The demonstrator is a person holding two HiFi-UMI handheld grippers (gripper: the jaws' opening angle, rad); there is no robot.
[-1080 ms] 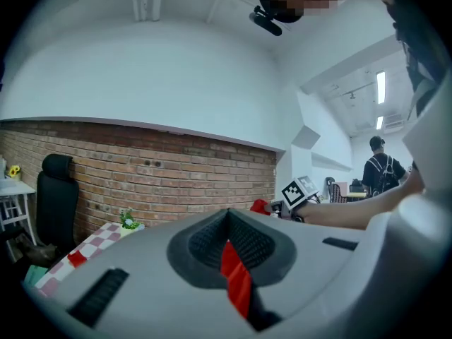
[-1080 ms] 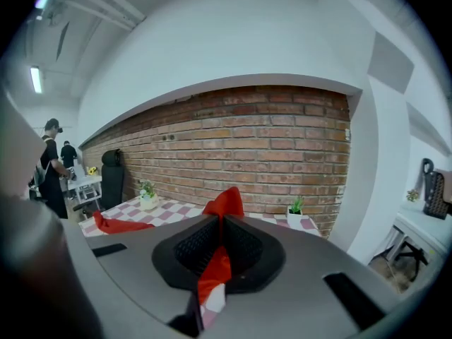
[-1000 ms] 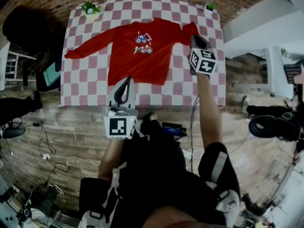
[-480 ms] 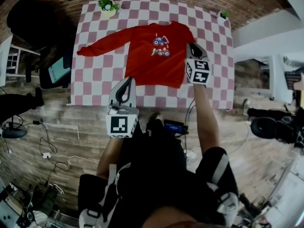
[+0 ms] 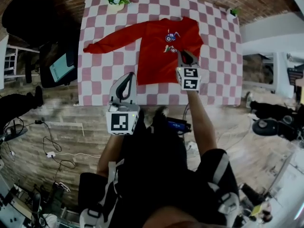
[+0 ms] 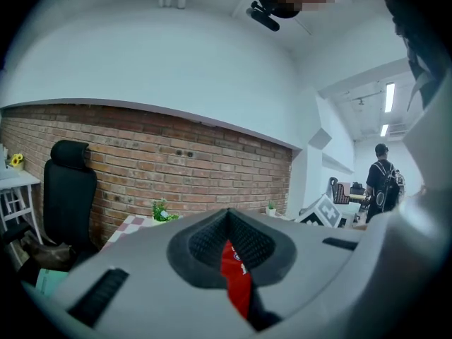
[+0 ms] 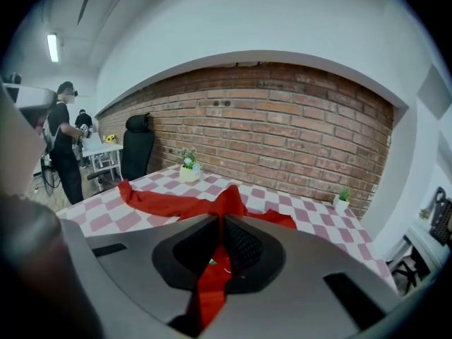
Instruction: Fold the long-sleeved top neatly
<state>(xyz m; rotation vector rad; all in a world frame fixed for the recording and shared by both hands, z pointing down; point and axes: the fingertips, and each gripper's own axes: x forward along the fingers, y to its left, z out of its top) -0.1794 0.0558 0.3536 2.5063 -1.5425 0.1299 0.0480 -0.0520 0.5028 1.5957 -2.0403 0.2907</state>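
Red long-sleeved top [image 5: 156, 56], vehicle chest print [image 5: 171, 37] — collar toward brick wall [image 7: 296, 126], one sleeve [image 5: 111, 39] stretched left. Right tool [image 5: 184, 54] clamped on it — left tool [image 5: 127, 76] closed, empty.

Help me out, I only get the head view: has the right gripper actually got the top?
Observer: Yes. Its own view shows the right gripper shut on red cloth of the top, which tents up to the jaws.
Operator: And the other one?
Observer: The left gripper is shut and empty; the top shows only beyond its jaws.
Operator: Anyone around?
Observer: A person stands far off in the left gripper view.
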